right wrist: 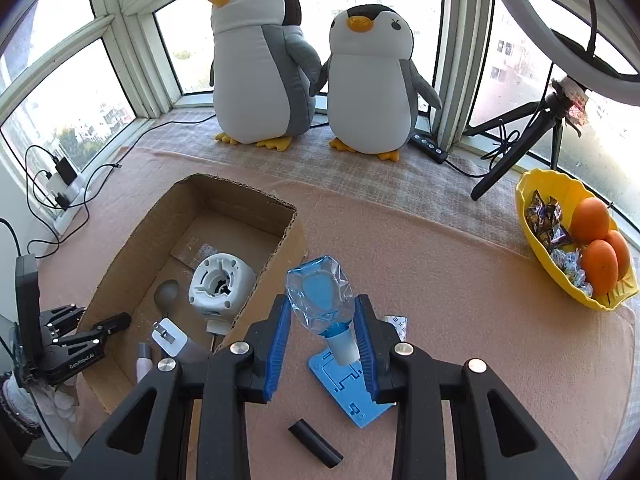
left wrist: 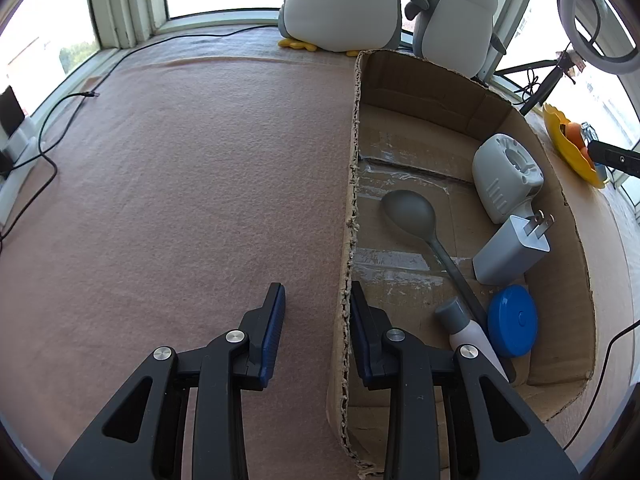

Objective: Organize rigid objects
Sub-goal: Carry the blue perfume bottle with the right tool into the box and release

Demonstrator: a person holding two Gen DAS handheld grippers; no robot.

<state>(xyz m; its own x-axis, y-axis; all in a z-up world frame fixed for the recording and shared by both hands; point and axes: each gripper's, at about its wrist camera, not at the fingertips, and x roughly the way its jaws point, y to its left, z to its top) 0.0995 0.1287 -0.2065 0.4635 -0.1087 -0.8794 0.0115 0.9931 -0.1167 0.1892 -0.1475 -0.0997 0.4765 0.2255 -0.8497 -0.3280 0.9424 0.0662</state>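
Bottle: your right gripper (right wrist: 324,340) clamps a crumpled clear plastic bottle (right wrist: 320,300) by its neck, at the lower centre of the right wrist view, base pointing away from you.
Left gripper: your left gripper (left wrist: 316,320) straddles the near wall of the cardboard box (left wrist: 352,184); whether its pads press the wall, you cannot tell.
Box contents: grey ladle (left wrist: 412,212), white charger (left wrist: 508,250), blue round lid (left wrist: 512,320), white appliance base (left wrist: 506,176).
Surface: pink felt cloth (right wrist: 440,300) covers the table; a blue flat board (right wrist: 352,388) and black cylinder (right wrist: 316,444) lie on it.
Room: bay window (right wrist: 72,92) behind; two plush penguins (right wrist: 260,64) upper centre; yellow fruit bowl (right wrist: 524,192) at right; ring light (right wrist: 532,24) upper right.
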